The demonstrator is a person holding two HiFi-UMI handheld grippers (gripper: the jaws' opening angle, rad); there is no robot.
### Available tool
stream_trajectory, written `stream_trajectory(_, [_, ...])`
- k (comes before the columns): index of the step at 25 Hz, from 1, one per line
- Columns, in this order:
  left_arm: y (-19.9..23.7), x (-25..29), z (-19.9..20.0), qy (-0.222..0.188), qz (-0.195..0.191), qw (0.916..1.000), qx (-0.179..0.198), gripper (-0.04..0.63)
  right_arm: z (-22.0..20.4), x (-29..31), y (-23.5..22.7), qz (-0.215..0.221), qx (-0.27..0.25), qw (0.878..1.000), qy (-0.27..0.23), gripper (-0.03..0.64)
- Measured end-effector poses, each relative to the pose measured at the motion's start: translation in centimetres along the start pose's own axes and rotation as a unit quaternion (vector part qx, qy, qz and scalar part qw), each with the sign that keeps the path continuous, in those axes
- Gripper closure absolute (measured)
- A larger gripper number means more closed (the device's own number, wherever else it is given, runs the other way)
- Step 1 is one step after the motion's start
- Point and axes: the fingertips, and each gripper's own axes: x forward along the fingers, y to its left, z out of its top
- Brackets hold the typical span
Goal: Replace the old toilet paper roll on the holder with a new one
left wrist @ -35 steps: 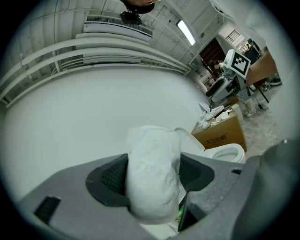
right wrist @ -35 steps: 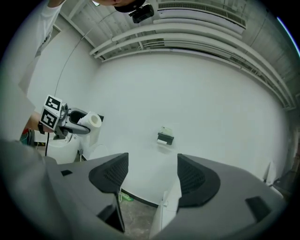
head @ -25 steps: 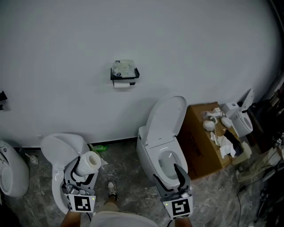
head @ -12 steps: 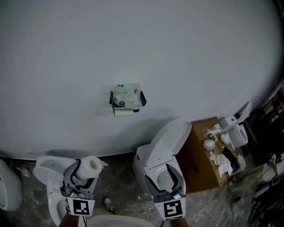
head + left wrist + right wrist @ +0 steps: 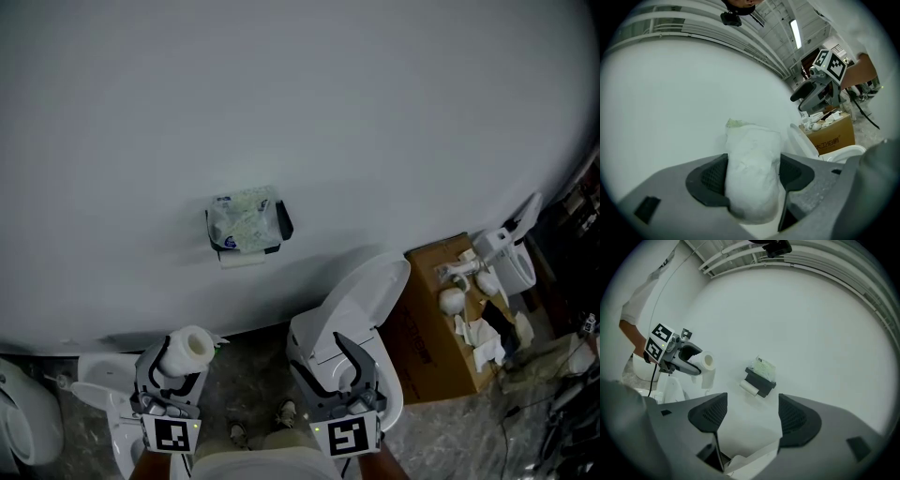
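Head view: left gripper (image 5: 176, 370) at the bottom left, jaws pinching the new toilet paper roll (image 5: 190, 343), which tilts toward the wall (image 5: 375, 112). It is above a white toilet (image 5: 98, 403) that the bottom edge cuts off. The black holder (image 5: 281, 225) is on the wall, left of centre, with a plastic packet (image 5: 244, 216) on its top shelf. The old roll (image 5: 242, 260) sits just under it, thin and hard to make out here. Right gripper (image 5: 347, 370) is at bottom centre, jaws spread with nothing between, over a second toilet (image 5: 361, 291) with its lid up. A cardboard box (image 5: 422, 328) is just right of it; the white bits on top are too small to tell.

Only the left gripper view shows both pads (image 5: 710, 176) pressed on the roll; the holder is not in it. Only the right gripper view shows the old roll's slim tube clearly under the holder, well apart from the jaws. The head view's right edge is dark clutter, unreadable.
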Motion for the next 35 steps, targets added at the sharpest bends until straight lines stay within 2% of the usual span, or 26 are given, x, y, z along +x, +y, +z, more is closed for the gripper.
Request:
stream_trajectory(5, [0.5, 2.9, 0.6, 0.024, 0.031, 0.9992, -0.011, 0.28, -1.7, 3.9, -2.2, 0.031, -0.016, 0.999, -0.004, 0.302])
stream_trajectory(8, [0.6, 3.6, 0.6, 0.043, 0.043, 0.9981, -0.006, 0.279, -2.1, 6.3, -2.7, 0.055, -0.034, 0.998, -0.011, 0.302])
stream_trajectory(11, [0.8, 4.1, 0.6, 0.06, 0.058, 0.9965, 0.001, 0.279, -2.2, 9.4, -2.5, 0.076, -0.079, 0.994, -0.021, 0.302])
stream_trajectory(16, [0.2, 4.1, -0.1, 0.053, 0.078, 0.9952, -0.024, 0.28, -1.8, 14.2, -1.2, 0.099, -0.141, 0.984, -0.035, 0.302])
stream_trajectory(19, [1.0, 3.7, 0.2, 0.079, 0.083, 0.9933, -0.011, 0.279, -1.9, 16.6, -0.3, 0.1, -0.171, 0.98, -0.03, 0.304])
stream_trajectory(27, [1.4, 2.3, -0.4, 0.086, 0.09, 0.992, -0.017, 0.279, -2.5, 22.3, 2.2, 0.113, -0.258, 0.96, -0.011, 0.302])
stream_trajectory(35, [1.9, 1.3, -2.0, 0.088, 0.088, 0.9917, -0.03, 0.279, -2.5, 25.8, 3.0, 0.106, -0.293, 0.95, 0.014, 0.304])
